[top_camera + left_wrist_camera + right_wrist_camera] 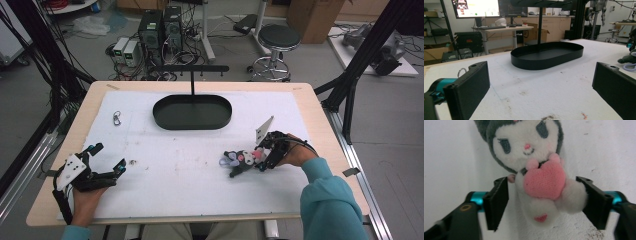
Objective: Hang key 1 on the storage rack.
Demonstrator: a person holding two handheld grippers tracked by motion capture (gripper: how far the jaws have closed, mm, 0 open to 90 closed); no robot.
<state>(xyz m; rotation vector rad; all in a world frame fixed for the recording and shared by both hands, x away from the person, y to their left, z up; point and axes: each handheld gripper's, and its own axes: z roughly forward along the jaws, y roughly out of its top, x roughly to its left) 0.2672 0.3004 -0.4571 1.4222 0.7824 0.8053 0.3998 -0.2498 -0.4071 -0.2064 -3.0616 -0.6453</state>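
- High view: I see my left gripper [107, 157] resting low on the left side of the white-covered tabletop [190, 180], jaws spread wide with nothing between them. My right gripper [261, 159] sits at the right side, right against the plush toy [239, 161], which lies on the cover well in front of the black oval tray [192, 112]. A small metal clip [117, 118] lies apart, to the left of the tray.
- Left gripper view: my two black jaws stand far apart over bare cover. The tray [547, 57] is ahead, and the plush toy [627, 58] peeks in at the right edge.
- Right gripper view: the plush toy [536, 170] lies face up on the cover, its pink heart [545, 181] on its chest. My jaws bracket its body; the right-hand one touches the white fluff, the left-hand one stands just beside it with a slim gap. I can't call it a firm grip.
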